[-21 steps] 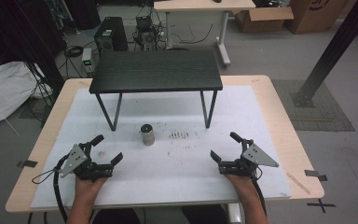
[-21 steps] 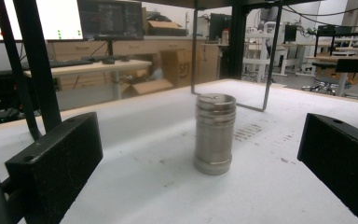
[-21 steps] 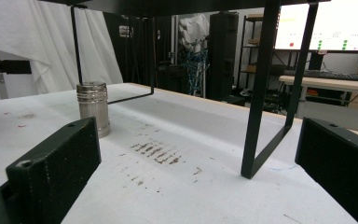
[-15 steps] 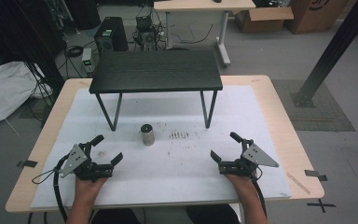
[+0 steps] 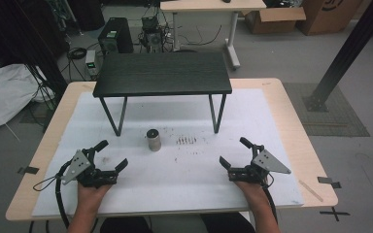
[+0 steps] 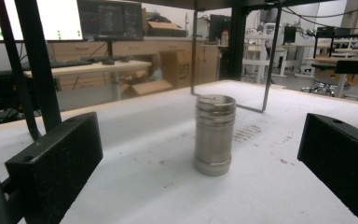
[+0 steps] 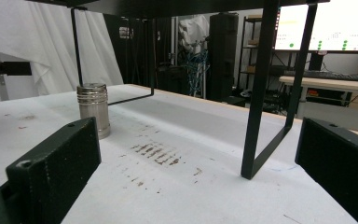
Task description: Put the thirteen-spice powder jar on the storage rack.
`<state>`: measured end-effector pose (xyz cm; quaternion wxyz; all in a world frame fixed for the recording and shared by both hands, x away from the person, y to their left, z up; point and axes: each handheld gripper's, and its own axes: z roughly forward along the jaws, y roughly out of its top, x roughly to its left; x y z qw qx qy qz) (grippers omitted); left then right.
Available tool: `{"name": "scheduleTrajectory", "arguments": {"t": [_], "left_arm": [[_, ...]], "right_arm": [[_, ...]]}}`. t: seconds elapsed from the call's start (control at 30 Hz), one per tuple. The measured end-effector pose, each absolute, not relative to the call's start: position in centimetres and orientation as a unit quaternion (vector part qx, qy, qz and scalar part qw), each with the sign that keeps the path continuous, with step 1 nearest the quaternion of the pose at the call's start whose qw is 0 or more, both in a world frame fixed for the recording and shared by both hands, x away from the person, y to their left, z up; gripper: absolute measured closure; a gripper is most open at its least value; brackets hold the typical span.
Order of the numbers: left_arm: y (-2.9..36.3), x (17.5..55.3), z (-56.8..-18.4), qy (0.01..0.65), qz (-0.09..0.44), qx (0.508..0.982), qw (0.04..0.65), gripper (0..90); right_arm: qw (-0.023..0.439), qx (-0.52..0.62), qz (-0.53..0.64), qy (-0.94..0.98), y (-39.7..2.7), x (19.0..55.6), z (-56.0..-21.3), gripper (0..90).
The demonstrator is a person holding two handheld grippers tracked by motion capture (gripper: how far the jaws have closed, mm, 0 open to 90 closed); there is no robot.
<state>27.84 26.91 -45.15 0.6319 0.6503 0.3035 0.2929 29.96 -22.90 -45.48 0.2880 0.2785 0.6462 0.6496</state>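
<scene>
Left gripper point(image 5: 111, 155) released, empty, near upright steel canister point(image 5: 153, 140), right gripper point(image 5: 235, 153) likewise spread, farther off, perhaps rust-like smudges point(image 5: 186, 141) on worktop point(image 5: 272, 121)

Ridged steel canister point(image 5: 153, 140), upright, on white mat, near the stand

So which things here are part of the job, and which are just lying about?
Part of the job:
metal canister, upright on the white mat
left gripper, open
right gripper, open

Just there:
black stand behind the canister
dark smudges on the mat
</scene>
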Motion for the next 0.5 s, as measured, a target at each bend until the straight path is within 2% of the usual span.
{"name": "scheduleTrajectory", "arguments": {"t": [0.5], "left_arm": [[25.6, 29.2, -40.8, 0.265, 0.271, 0.66, 0.648, 0.2]], "right_arm": [[0.288, 0.278, 0.651, 0.645, -22.9, 30.0, -45.5, 0.0]]}}
